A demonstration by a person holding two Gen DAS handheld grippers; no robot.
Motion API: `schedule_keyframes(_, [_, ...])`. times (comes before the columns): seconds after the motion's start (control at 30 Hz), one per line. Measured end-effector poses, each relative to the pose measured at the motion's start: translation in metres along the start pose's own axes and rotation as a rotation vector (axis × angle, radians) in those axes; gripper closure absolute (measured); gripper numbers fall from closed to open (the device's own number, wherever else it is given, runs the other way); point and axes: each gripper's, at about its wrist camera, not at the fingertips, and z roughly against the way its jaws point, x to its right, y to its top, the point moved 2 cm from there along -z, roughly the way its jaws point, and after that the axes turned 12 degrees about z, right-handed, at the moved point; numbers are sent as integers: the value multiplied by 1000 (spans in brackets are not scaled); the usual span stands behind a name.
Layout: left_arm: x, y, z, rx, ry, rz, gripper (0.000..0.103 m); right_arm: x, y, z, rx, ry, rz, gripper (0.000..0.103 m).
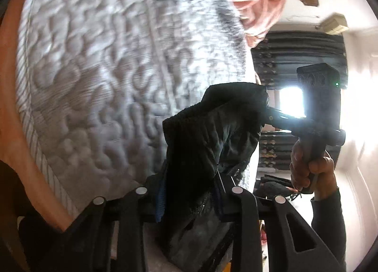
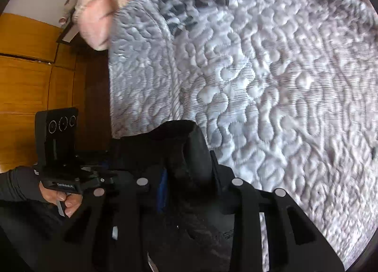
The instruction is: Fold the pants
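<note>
We see a quilted grey-white mattress (image 1: pixel 99 78) filling most of both wrist views, its stitched swirls blurred. At its far end lies a bunched pink blanket (image 1: pixel 257 0), touching the mattress edge. An orange bed frame (image 1: pixel 14 116) curves along the mattress side in the left wrist view, and yellow-brown wooden cupboard doors (image 2: pixel 26 63) stand beyond the bed in the right wrist view.

The dark pants (image 1: pixel 212 144) hang bunched above the mattress, stretched between the two tools. Our left gripper (image 1: pixel 189 203) has its fingers clenched on the dark cloth, with a strip of blue fabric showing at the pinch. Our right gripper (image 2: pixel 189 191) is likewise clamped on a thick fold of the same pants near the mattress corner.

In the left wrist view, the right hand (image 1: pixel 311 172) grips the handle of its tool, a dark sleeve below it. In the right wrist view, the left hand (image 2: pixel 63 198) grips the other handle, sleeved in black.
</note>
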Motion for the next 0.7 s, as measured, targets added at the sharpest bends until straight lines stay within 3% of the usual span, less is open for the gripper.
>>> schedule_keyframes(0.4, [124,-71,24,11,-14,-335,74,-57,-77,125,123,-148,-17,77])
schedule_keyframes(0.7, [171,-147,44,2,9,-539,74,-94,-147,180,209,-246,-61,78])
